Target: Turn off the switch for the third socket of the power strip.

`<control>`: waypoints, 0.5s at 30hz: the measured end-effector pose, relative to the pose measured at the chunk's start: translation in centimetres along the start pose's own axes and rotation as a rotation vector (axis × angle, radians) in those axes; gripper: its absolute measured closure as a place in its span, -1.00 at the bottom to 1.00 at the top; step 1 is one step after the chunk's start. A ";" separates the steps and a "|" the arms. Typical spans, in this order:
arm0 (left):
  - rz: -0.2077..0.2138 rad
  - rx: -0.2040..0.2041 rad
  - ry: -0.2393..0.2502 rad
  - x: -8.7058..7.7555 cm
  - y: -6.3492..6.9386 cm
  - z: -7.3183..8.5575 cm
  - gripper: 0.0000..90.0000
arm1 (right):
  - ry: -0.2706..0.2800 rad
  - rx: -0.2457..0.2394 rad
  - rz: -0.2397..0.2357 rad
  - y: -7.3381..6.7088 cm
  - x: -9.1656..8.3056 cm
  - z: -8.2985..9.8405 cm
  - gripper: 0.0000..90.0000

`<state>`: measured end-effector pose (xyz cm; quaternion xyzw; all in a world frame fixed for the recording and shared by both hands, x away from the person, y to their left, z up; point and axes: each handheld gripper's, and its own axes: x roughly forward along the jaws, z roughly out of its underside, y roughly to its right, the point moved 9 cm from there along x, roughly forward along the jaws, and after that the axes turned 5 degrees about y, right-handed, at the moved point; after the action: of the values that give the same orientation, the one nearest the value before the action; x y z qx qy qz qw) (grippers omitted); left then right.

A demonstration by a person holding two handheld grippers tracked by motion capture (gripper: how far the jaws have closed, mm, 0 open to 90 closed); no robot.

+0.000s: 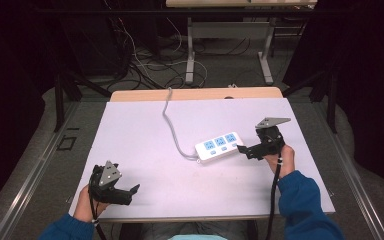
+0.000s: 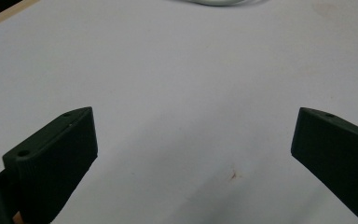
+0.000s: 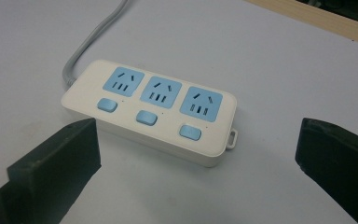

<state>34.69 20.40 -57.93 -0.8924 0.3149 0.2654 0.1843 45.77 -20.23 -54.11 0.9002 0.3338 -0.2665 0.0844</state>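
A white power strip (image 1: 220,145) with three blue sockets and three blue switches lies right of the table's middle; its grey cable (image 1: 171,125) runs off the far edge. My right gripper (image 1: 244,150) sits just right of the strip, open, jaws pointing at its end. In the right gripper view the power strip (image 3: 151,112) lies close ahead of the right gripper (image 3: 196,163), nothing between the jaws. My left gripper (image 1: 130,192) rests open near the front left edge. In the left gripper view the left gripper (image 2: 193,154) spans bare table.
The table (image 1: 145,165) has a pale lilac top with a wooden strip along its far edge. Beyond it are a second table's metal legs (image 1: 190,55) and tangled floor cables (image 1: 145,65). The person's blue sleeves enter from the bottom.
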 end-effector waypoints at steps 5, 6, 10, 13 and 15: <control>0.000 0.007 -0.001 0.0 -0.1 0.0 -1.00 | 0.006 -0.003 -0.006 0.3 0.4 -0.4 -1.00; 0.002 0.005 0.000 0.0 -0.1 0.0 -1.00 | 0.006 -0.003 -0.006 0.3 0.4 -0.4 -1.00; 0.005 0.007 -0.006 0.1 0.1 0.0 -1.00 | -0.005 -0.002 -0.005 0.5 1.1 -0.5 -1.00; 0.011 -0.002 -0.002 0.0 0.2 0.0 -1.00 | -0.011 -0.011 0.002 0.5 1.3 -0.5 -1.00; 0.013 -0.005 -0.003 0.0 0.1 0.0 -1.00 | -0.013 -0.011 -0.004 0.3 1.4 -0.6 -0.99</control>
<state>34.65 20.34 -57.97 -0.8904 0.3198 0.2689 0.1808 47.08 -19.44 -54.39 0.8974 0.3364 -0.2707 0.0908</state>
